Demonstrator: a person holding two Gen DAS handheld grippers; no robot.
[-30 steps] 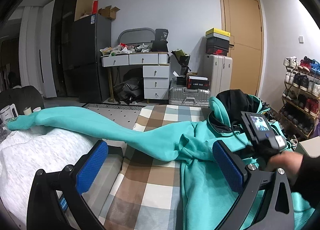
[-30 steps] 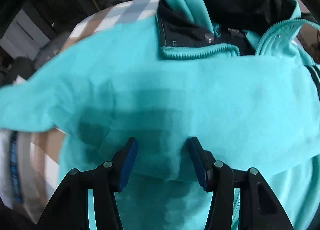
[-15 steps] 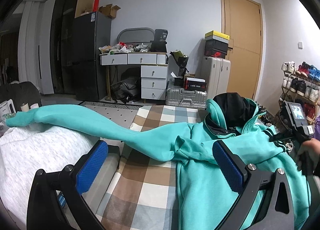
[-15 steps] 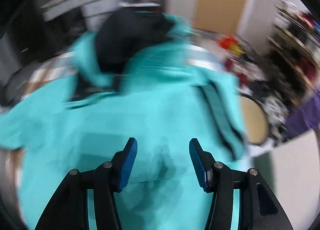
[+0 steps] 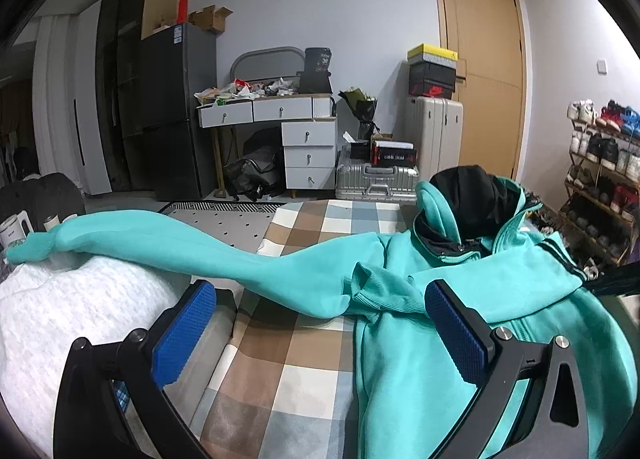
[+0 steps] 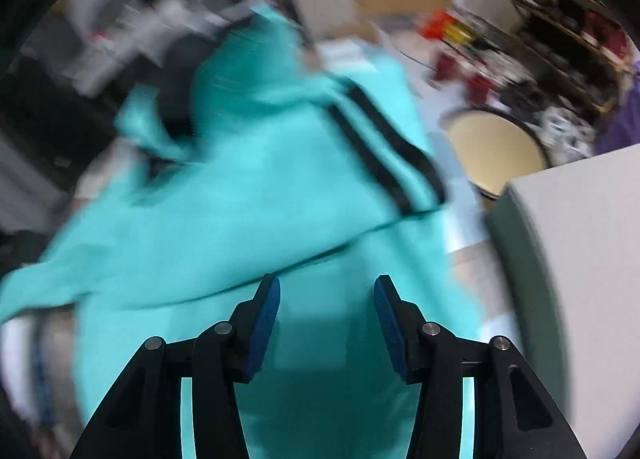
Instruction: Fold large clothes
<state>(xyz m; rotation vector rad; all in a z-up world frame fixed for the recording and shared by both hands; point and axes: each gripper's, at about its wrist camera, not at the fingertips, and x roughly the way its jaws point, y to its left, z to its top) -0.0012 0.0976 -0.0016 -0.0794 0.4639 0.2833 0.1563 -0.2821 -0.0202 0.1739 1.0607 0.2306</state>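
A teal hooded jacket point(image 5: 420, 359) lies front up on a checked bedspread point(image 5: 304, 371). Its black-lined hood point(image 5: 468, 195) points toward the far end. One sleeve point(image 5: 200, 247) stretches far left over a white blanket, and the other sleeve point(image 5: 500, 283) lies folded across the chest. My left gripper point(image 5: 320, 291) hovers open over the bed's left side, with nothing between its blue pads. In the blurred right wrist view, my right gripper point(image 6: 327, 287) hangs above the jacket point(image 6: 260, 199) near its black-striped shoulder point(image 6: 384, 147). Its jaws are closing and no cloth is pinched between them.
A white knitted blanket point(image 5: 60, 319) covers the left of the bed, with a kettle point(image 5: 12, 233) beyond it. A shoe rack point(image 5: 600, 163) stands to the right. A round stool point(image 6: 496, 147) and a white box point(image 6: 580, 239) sit beside the bed's right edge.
My right gripper let go of the sleeve it laid across the chest, then swung right and up, leaving the left wrist view. The left gripper stayed put.
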